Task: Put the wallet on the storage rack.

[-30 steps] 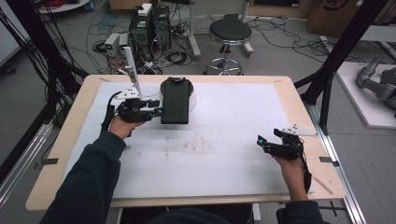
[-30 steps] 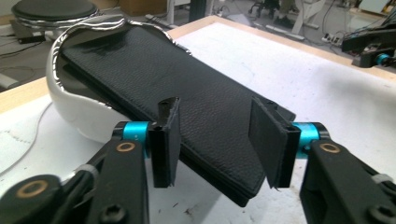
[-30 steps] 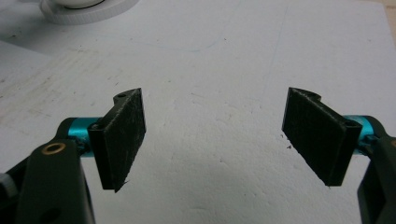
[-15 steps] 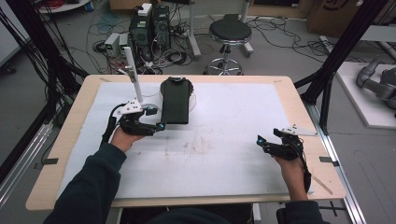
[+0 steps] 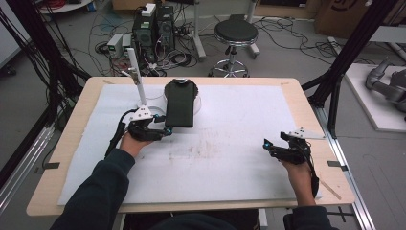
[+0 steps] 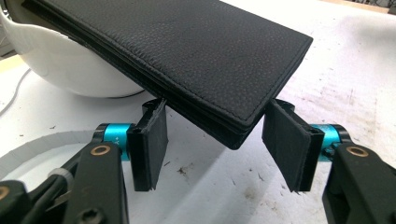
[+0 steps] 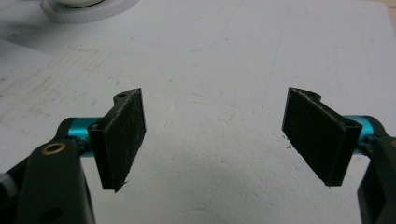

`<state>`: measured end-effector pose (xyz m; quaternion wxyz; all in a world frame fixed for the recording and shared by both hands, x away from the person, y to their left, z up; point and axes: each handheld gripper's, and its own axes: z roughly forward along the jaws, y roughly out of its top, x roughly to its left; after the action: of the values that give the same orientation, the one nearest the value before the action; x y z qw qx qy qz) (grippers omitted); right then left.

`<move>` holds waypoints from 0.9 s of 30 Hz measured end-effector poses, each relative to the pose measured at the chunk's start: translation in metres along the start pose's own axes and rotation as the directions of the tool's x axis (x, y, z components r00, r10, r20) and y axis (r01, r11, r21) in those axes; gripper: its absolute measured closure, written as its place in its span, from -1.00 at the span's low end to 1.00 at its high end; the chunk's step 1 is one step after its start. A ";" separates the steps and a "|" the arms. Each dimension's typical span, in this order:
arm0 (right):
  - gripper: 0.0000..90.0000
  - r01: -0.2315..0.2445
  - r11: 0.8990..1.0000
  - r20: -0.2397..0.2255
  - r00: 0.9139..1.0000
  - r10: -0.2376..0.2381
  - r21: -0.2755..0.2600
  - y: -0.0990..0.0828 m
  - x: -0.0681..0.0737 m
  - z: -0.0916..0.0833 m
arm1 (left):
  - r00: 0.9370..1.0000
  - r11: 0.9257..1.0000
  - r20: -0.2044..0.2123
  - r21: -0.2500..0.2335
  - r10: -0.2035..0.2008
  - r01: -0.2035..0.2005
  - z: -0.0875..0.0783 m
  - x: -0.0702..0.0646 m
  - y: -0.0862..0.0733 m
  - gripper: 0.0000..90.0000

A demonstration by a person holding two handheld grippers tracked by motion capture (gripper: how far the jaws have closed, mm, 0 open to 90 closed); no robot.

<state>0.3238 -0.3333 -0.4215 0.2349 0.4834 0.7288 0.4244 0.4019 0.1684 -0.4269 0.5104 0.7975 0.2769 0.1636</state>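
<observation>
We see the left tongs (image 5: 165, 130) low on the white foam-covered tabletop (image 5: 239, 158), at the near end of the long black pebbled-leather wallet (image 5: 180, 103). In the left gripper view that wallet (image 6: 187, 51) lies tilted — its far end propped on the rim of the white round bowl (image 6: 70, 70), its near corner hanging above the foam between the two black pads (image 6: 152, 140). The jaws have just been closing, yet they stand spread: the left pad sits right at the wallet's edge, whether touching we cannot tell, while the right pad stands clear of the other edge, so the wallet is between them but not pinched.

In the high view the wallet runs lengthwise away from us over the bowl (image 5: 198, 100), with a white upright stand (image 5: 135, 72) just to its left.

The right tongs (image 5: 268, 144) rest well apart at the right side of the tabletop — their pads (image 7: 123, 135) spread wide over bare foam, nothing between them.
</observation>
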 end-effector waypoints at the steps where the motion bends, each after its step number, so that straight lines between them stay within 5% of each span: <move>1: -0.52 -0.001 1.000 0.001 1.000 0.001 0.000 0.000 0.000 0.000 | 1.000 1.000 -0.002 -0.002 0.004 -0.004 0.000 -0.001 0.001 -0.07; 5: -0.52 0.002 1.000 0.000 1.000 -0.002 0.002 0.000 0.001 0.001 | 1.000 0.998 -0.001 -0.065 0.004 -0.004 -0.008 -0.001 0.006 0.02; 11: -0.52 0.001 1.000 -0.003 1.000 -0.001 0.005 0.001 0.002 0.002 | 0.998 0.981 -0.025 -0.186 -0.061 0.055 -0.019 0.012 0.018 0.19; 20: -0.52 0.003 1.000 -0.003 1.000 -0.003 0.003 0.001 0.001 0.003 | 0.999 0.974 -0.033 -0.224 -0.037 0.028 -0.021 0.018 0.052 0.27; 24: -0.52 0.005 1.000 -0.002 1.000 -0.005 -0.001 0.001 0.001 0.002 | 0.997 0.973 -0.051 -0.226 -0.057 0.044 -0.021 0.024 0.063 0.26; 27: -0.52 0.004 1.000 -0.004 1.000 -0.004 -0.001 0.001 0.001 0.002 | 0.998 0.978 -0.027 -0.199 -0.060 0.054 -0.020 0.025 0.064 0.27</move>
<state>0.3251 -0.3319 -0.4216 0.2347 0.4809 0.7300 0.4252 0.4281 0.1777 -0.3612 0.5873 0.7316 0.2902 0.1888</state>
